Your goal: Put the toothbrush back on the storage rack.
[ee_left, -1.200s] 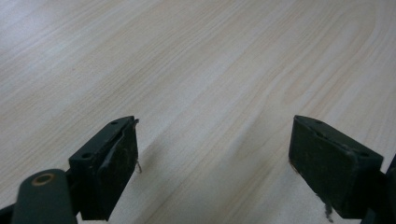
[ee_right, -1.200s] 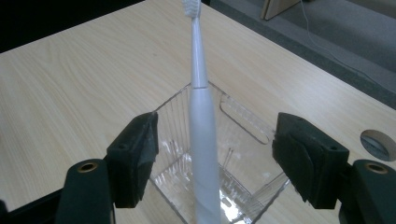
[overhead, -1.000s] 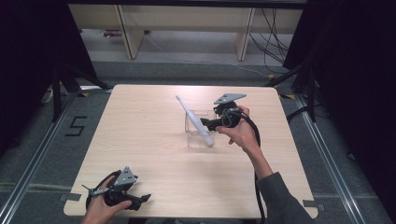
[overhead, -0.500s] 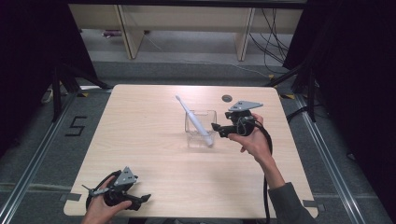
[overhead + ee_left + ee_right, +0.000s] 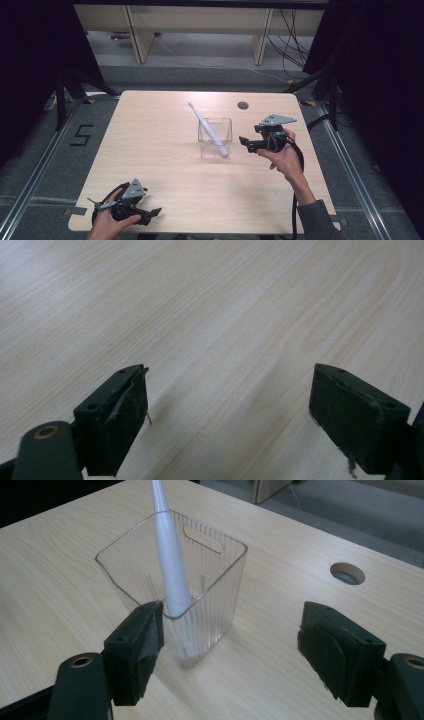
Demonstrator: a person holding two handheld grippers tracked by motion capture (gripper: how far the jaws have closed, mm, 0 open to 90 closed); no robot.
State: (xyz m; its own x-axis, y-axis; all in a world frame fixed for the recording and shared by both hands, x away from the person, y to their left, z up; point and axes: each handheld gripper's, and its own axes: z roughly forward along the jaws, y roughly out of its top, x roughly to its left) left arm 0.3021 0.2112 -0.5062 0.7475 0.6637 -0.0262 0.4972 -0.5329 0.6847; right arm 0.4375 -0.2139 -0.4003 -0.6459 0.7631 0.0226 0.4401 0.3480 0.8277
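A white electric toothbrush (image 5: 207,129) stands tilted in a clear ribbed plastic container (image 5: 222,131) at the middle of the table, its head leaning toward the far left. My right gripper (image 5: 245,142) hangs just right of the container, open, with nothing between its jaws. In the right gripper view the container (image 5: 210,587) and the toothbrush handle (image 5: 170,565) sit close ahead of the right gripper (image 5: 235,625), beside its left jaw. My left gripper (image 5: 153,213) rests open at the table's near left edge. The left gripper (image 5: 227,385) looks down on bare wood.
The light wooden table (image 5: 160,140) has a round cable hole (image 5: 243,105) at the far right, which is the cable hole (image 5: 347,573) behind the container in the right gripper view. Shelving and cables stand on the floor beyond the far edge.
My right gripper has drawn back to the right, away from the container and the toothbrush handle. The toothbrush stays leaning in the container. The left gripper has not moved.
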